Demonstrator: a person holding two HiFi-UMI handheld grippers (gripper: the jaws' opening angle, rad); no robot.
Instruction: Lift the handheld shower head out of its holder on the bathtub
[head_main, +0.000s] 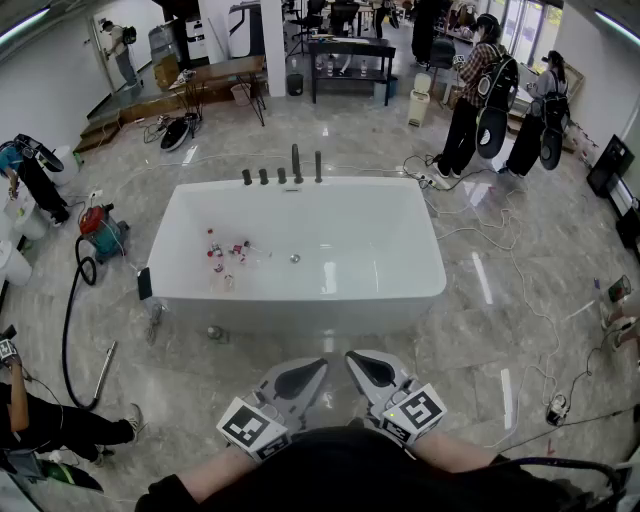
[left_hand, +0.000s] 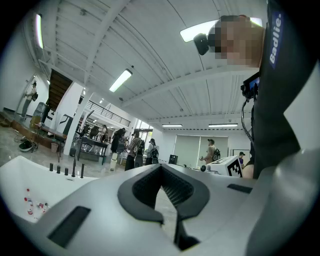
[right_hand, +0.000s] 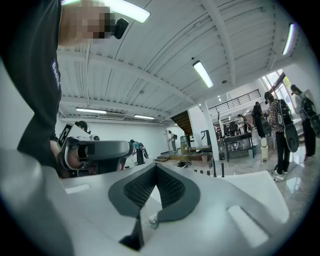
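Observation:
A white freestanding bathtub stands in the middle of the head view. On its far rim is a row of dark fittings; the tallest, slim one is the handheld shower head, upright in its holder. It also shows small in the left gripper view as the shower head and in the right gripper view as the shower head. My left gripper and right gripper are held side by side close to my body, well short of the tub's near wall. Both are level, shut and empty.
Small bottles lie inside the tub at its left end. A red vacuum with a black hose stands left of the tub. Cables trail over the floor to the right. People stand at the back right, another crouches at the near left.

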